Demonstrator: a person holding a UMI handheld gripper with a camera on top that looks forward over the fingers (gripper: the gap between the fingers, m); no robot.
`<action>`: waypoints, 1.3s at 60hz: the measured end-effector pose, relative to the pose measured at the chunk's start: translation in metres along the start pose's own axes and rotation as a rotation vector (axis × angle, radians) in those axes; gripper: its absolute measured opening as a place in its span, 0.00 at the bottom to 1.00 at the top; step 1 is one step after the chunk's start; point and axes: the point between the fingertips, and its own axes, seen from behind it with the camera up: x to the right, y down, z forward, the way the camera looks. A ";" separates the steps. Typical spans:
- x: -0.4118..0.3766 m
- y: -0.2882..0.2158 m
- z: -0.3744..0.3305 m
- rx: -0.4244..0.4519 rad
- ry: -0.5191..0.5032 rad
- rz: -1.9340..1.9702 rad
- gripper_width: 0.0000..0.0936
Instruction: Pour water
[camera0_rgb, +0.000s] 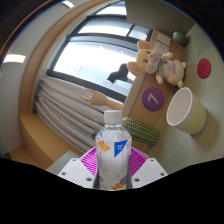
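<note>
Firmly, tool (113, 166) grips bottle (114, 148) with blue-orange label, unreadable.

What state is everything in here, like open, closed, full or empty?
Bottle: capped, upright, clear liquid inside, level not readable, held between the pads.
Tongs: shut on the bottle.
Cup: open-topped; inside looks empty, bottom not fully visible.
Curtains: drawn down below the window.
Plush toy: sitting on the shelf.
</note>
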 end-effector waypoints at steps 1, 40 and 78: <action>0.001 -0.005 0.001 0.010 -0.005 0.046 0.39; 0.055 -0.092 0.007 0.315 -0.113 1.142 0.39; -0.051 -0.148 0.001 0.094 0.027 -0.503 0.39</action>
